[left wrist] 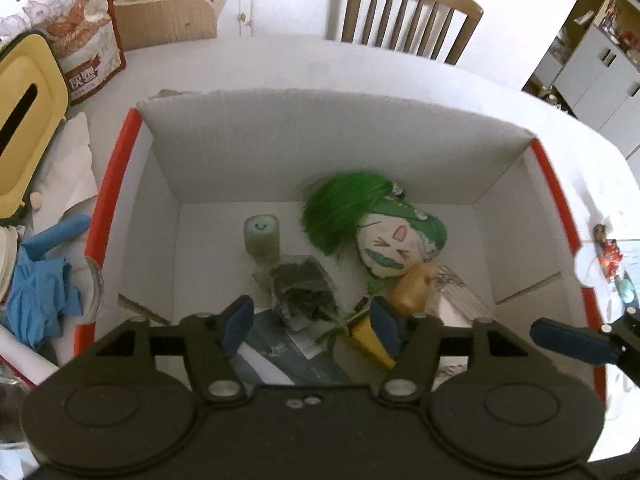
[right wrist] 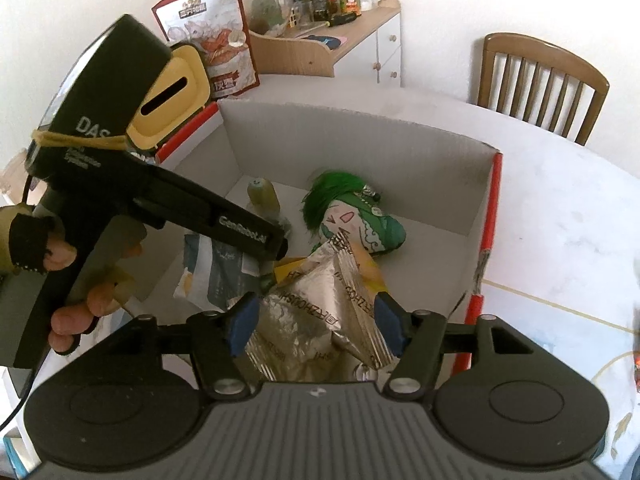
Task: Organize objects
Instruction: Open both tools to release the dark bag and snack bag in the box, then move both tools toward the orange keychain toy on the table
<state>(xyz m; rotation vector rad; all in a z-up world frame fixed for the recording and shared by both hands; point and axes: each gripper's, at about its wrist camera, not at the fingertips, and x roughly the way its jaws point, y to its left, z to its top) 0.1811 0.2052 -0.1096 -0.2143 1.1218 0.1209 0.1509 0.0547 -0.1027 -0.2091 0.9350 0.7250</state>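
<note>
A white cardboard box [left wrist: 224, 148] with red edges sits on the table. In it lie a green-haired doll [left wrist: 380, 236], a small pale jar with a smiley face [left wrist: 262, 238], a clear bag of dark leaves [left wrist: 306, 290], a yellow-brown bottle [left wrist: 412, 286], a yellow piece [left wrist: 366, 338] and a printed packet [left wrist: 276, 344]. My left gripper [left wrist: 312, 326] hangs open and empty over the box's near side. My right gripper [right wrist: 316, 324] is open around a silver foil packet [right wrist: 320, 308], above the box; I cannot tell whether the pads [right wrist: 244, 322] touch it.
Left of the box are a yellow tissue box [left wrist: 28, 120], a snack bag [left wrist: 80, 32], blue gloves [left wrist: 40, 292] and a clear tape roll [left wrist: 94, 292]. A wooden chair [left wrist: 408, 12] stands beyond the table. Small figurines [left wrist: 608, 256] lie right of the box.
</note>
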